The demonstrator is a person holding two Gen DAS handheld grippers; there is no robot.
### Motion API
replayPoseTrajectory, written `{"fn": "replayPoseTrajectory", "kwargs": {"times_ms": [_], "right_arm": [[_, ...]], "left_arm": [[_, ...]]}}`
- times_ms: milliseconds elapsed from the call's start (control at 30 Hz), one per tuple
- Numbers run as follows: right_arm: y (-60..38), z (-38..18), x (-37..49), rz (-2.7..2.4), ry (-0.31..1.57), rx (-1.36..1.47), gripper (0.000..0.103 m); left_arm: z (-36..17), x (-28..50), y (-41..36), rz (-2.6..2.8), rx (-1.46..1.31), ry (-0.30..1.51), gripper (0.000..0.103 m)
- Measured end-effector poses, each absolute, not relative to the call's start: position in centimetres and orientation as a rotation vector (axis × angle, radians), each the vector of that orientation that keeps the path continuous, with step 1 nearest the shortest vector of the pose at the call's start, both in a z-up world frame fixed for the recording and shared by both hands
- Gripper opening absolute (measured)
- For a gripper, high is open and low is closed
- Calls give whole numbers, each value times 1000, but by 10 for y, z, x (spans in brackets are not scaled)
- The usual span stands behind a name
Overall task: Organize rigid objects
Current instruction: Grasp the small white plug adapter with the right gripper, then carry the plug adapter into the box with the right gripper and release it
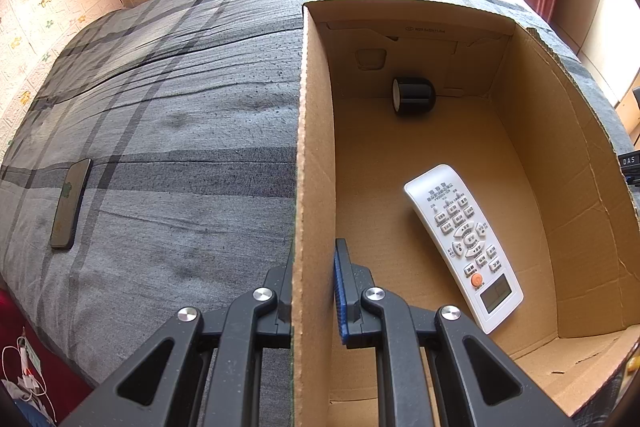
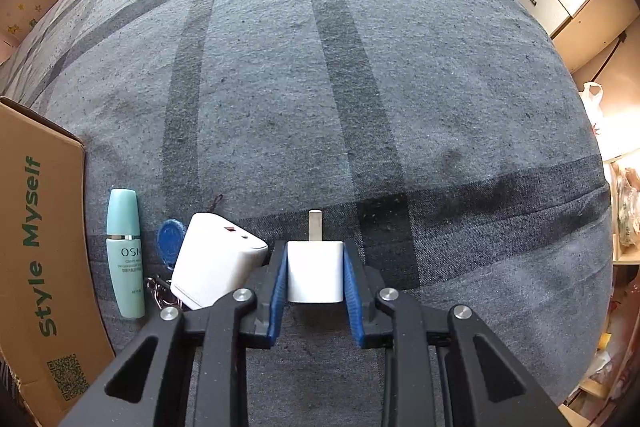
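At the bottom centre of the right wrist view, the right gripper point(image 2: 315, 273) reaches forward and low over the bed, its black arms rising from the lower edge of the frame. Its two blue pads point(image 2: 279, 287) press on both sides of a small white charger plug point(image 2: 315, 271), whose metal prong points away toward the middle of the frame. Just to the left of it lies a bigger white adapter point(image 2: 216, 261), tilted, touching the left finger. Further left are a blue key tag point(image 2: 170, 237) with a key ring, then a pale green bottle point(image 2: 124, 253) lying lengthwise. At the left edge stands the outer side of the cardboard box point(image 2: 36, 247) with green letters.

At the bottom centre of the left wrist view, the left gripper point(image 1: 314, 291) sits astride the left wall of the cardboard box point(image 1: 314, 147): one finger is outside, one blue pad point(image 1: 340, 291) is inside. The pad on the inner side seems close to the wall, but I cannot tell if the fingers really clamp it. Inside the box, at the lower right, a white remote control point(image 1: 466, 243) lies on the floor, and a black cylinder point(image 1: 414, 95) lies at the far wall. On the grey checked bedspread point(image 1: 180, 107), at the left of the frame, a dark phone point(image 1: 70, 203) lies flat, well apart from the box.
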State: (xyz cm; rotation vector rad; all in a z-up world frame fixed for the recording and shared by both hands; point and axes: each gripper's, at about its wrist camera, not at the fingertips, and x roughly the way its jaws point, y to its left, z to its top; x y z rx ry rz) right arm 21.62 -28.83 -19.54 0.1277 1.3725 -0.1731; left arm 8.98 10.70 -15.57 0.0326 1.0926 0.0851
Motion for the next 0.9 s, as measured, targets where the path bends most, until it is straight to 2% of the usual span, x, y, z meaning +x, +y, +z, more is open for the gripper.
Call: {"fn": "replayPoseTrajectory", "kwargs": {"times_ms": [333,900], "right_arm": [[-281,-172,199,-168,1357,95,27],[-234,-93,180,-88,1262,9,27]], "left_arm": [[-155,89,106,84,30,1091,14],[-155,90,106,85,31,1093,14]]}}
